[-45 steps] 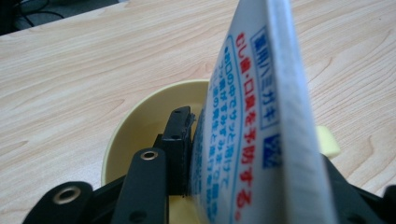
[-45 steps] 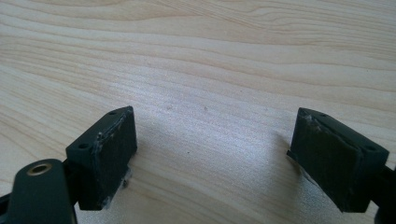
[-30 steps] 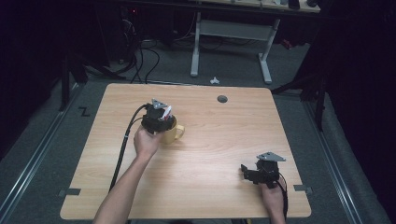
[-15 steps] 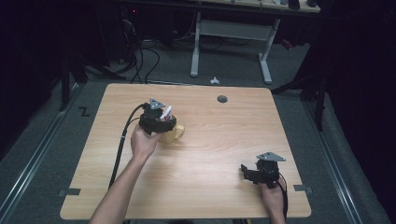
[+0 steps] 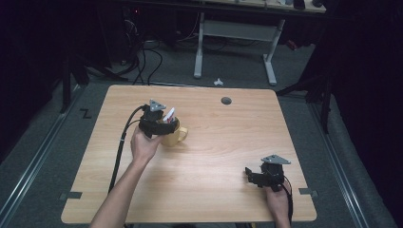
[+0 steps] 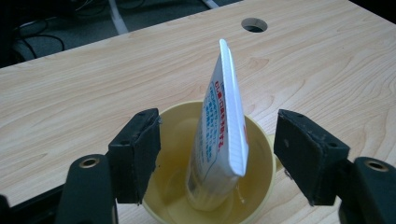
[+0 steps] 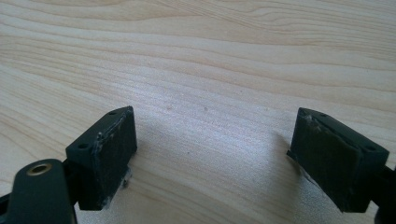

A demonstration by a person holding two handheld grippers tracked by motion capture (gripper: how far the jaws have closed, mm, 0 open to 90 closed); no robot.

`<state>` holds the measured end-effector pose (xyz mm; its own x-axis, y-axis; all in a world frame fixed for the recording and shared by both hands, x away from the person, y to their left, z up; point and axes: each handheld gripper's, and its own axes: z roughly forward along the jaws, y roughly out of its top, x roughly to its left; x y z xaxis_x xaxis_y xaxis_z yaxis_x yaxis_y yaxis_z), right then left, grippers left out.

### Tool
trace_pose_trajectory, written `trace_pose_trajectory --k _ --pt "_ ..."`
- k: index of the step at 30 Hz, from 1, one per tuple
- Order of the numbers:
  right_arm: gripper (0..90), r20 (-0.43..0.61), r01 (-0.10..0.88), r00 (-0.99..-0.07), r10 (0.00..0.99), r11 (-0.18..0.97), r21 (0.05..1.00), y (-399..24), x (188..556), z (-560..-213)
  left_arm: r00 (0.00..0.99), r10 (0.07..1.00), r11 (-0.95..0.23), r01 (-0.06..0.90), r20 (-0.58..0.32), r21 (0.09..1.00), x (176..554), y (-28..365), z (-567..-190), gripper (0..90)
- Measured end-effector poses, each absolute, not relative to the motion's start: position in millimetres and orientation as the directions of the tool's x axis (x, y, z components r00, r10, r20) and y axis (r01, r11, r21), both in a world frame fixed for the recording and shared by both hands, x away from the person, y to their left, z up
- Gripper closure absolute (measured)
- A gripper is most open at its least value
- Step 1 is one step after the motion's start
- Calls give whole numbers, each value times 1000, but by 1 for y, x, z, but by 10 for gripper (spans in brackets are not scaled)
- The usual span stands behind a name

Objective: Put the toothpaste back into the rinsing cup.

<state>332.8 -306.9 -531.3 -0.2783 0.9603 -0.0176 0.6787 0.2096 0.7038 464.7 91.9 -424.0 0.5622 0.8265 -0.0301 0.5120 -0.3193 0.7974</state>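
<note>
A yellow mug [image 5: 177, 136] stands on the wooden table [image 5: 223, 142], left of centre. A white toothpaste tube [image 6: 222, 126] with red and blue print leans upright inside the mug [image 6: 259, 140], its flat crimped end up. My left gripper [image 6: 219, 140] hangs just over the mug, its jaws on either side of the tube. They have just been opening, and neither pad touches the tube. In the high view the left gripper [image 5: 164, 124] covers part of the mug. My right gripper [image 7: 212, 154] rests open on bare wood near the table's front right [image 5: 252, 176].
A round cable hole [image 5: 226, 100] sits near the table's far edge. The left gripper's black cable [image 5: 121, 147] trails back along the person's forearm. Beyond the table are a grey floor, loose cables and a white desk frame [image 5: 233, 33].
The left gripper has stayed over the mug with only a slight shift, and its jaws look wider apart around the tube. The right gripper has not moved.
</note>
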Motion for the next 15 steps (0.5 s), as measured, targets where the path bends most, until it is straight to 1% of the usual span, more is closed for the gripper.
trace_pose_trajectory --k 15 --pt "144 -18 679 -278 960 210 704 -307 333 -531 563 827 -323 500 -17 803 455 101 -418 322"
